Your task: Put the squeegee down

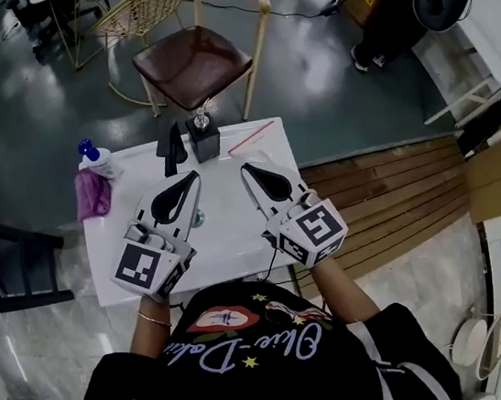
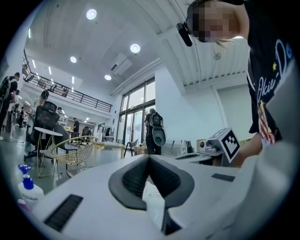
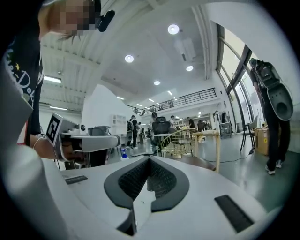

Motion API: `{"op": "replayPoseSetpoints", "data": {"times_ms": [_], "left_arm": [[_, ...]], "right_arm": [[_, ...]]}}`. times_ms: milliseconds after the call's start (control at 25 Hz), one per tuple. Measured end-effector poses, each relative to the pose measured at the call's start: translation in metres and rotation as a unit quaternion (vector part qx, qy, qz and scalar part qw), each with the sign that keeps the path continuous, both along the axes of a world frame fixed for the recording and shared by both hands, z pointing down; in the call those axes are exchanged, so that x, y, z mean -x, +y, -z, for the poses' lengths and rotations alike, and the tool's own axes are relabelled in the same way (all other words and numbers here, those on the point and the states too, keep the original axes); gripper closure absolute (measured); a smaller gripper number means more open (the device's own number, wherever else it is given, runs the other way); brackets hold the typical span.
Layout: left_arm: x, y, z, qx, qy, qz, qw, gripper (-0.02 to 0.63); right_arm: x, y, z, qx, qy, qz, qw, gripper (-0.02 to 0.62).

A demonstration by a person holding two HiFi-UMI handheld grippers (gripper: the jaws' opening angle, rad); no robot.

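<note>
On table beyond closed tongs, squeegee.

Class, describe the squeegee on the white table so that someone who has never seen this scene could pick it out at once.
Find the white table beside the brown-seated chair. Along its far edge, the squeegee lies between a blue-topped spray bottle on the left and a black block on the right. It alone lies flat and is all black; both neighbours stand upright.
</note>
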State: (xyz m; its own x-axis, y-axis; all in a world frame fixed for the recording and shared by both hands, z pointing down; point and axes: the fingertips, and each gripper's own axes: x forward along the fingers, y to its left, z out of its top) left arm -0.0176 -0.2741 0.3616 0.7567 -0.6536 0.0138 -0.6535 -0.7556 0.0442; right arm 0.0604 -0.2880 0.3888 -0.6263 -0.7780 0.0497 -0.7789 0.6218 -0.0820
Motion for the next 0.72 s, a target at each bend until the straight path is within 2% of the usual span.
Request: {"op": "replayPoseSetpoints", "data": {"times_ms": [160,400,600,720], "left_arm": [[-0.002,-0.002,0.000,-0.001,0.000,-0.006,1.0000,0.609],[-0.004,-0.003,-0.002,-0.002,0.002,-0.014,0.9999,0.611],[-0.006,-0.005,-0.004,0.000,0.002,-0.018,0.9998,0.609],[-0.008,-0.004,-0.004,0.000,0.002,-0.022,0.9998,0.609]], "right_arm": [[-0.009,-0.004,-0.004,0.006,0.021,-0.029,0.999,0.578],[-0.015,-0.004,-0.004,0.021,0.002,-0.040,0.999,0.578],[-0.021,-0.004,0.003,0.003,0.028,-0.061,0.998,0.580],[-0.023,-0.001,0.011,-0.009,0.022,-0.063,0.998,0.578]]}}
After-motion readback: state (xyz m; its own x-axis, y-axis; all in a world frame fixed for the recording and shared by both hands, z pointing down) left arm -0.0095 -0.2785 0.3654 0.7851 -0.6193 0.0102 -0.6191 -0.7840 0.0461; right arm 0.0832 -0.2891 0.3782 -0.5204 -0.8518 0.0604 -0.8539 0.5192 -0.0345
